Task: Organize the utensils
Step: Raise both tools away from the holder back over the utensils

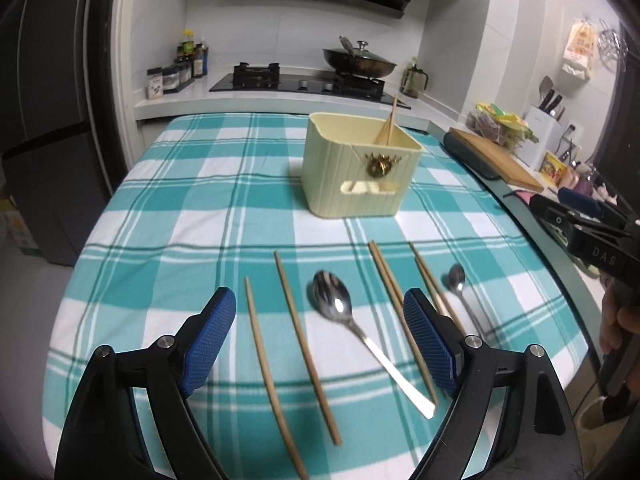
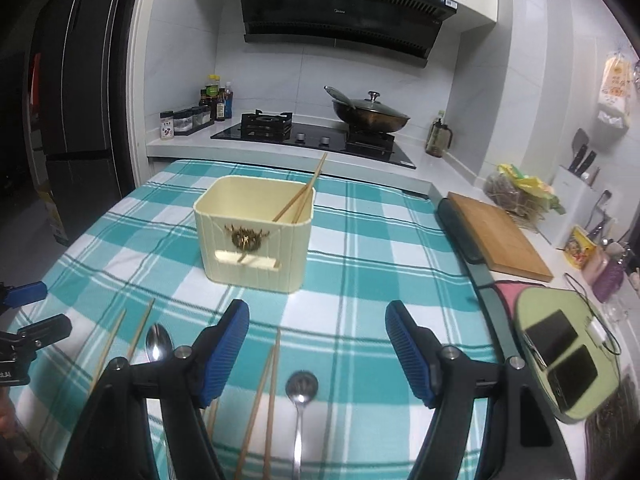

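Between left jaws, spoon (image 1: 334,306), chopsticks (image 1: 304,344)

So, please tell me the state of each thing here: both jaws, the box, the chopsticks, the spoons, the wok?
Left gripper: jaws open, empty.
Right gripper: jaws open, empty.
Cream box: upright on the cloth, open top.
Chopsticks in box: leaning on the rim.
Loose chopsticks: lying flat on the cloth.
Large spoon: lying flat, bowl up.
Small spoon: lying flat.
Wok: on the stove, lidded.
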`<state>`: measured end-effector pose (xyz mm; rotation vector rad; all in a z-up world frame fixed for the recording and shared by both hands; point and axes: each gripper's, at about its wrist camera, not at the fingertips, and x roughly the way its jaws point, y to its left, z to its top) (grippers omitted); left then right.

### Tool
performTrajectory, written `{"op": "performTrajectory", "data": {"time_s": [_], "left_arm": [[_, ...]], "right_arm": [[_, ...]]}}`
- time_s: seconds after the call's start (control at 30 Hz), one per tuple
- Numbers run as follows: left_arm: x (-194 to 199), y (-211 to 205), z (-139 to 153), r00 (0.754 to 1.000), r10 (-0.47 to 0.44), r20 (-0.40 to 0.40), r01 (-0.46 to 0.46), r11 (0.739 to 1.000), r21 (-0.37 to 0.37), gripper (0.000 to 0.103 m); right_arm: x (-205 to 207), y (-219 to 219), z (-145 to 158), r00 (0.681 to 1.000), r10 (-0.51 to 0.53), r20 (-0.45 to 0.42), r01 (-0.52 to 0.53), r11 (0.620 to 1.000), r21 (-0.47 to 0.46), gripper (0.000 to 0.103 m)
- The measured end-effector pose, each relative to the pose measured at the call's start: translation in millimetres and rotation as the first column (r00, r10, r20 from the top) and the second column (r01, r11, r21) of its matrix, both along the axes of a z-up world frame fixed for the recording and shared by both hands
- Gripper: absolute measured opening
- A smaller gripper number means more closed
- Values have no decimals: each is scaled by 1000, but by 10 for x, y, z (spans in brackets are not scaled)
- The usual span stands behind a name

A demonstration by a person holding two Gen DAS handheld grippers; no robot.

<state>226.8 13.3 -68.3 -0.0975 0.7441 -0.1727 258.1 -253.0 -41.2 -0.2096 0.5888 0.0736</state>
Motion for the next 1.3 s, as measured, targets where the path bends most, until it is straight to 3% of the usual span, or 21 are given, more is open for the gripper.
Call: {"op": "performTrajectory", "data": {"time_s": [0.47, 1.13, 1.3], "left_arm": [[-394, -113, -53, 1000, -28, 4, 28, 1000, -3, 89], [-413, -180, -255, 999, -18, -38, 19, 999, 32, 89], [-375, -92, -335, 997, -8, -71, 9, 1000, 19, 89]], "right_arm": [[-678, -304, -140, 988, -150, 21, 151, 986, -63, 76], [-814, -632, -273, 969, -248, 12, 248, 961, -120, 76], [-828, -690, -359, 975, -220, -1, 220, 973, -70, 76]]}}
